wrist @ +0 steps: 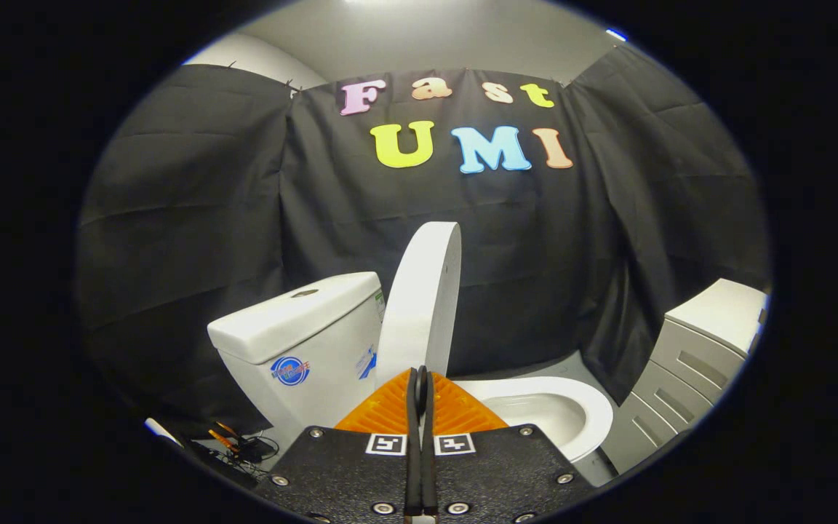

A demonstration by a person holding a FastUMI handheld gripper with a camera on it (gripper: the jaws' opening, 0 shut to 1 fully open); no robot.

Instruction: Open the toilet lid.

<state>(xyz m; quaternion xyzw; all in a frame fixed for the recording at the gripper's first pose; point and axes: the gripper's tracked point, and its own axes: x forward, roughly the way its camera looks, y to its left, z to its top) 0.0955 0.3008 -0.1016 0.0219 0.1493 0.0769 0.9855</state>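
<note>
Gripper: both fingers pressed together, nothing between them, tips just in front of the base of the raised white plastic toilet lid. Lid stands upright, edge-on, near the white ceramic cistern. White oval toilet bowl is uncovered beyond the fingers. Grey drawer cabinet stands beside the bowl; tangled cables lie by the cistern's foot

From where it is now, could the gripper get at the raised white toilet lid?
Probably yes. The gripper, jaws shut with nothing between them, sits just before the upright white plastic toilet lid, and nothing stands between them. The white ceramic cistern is off to one side.
</note>
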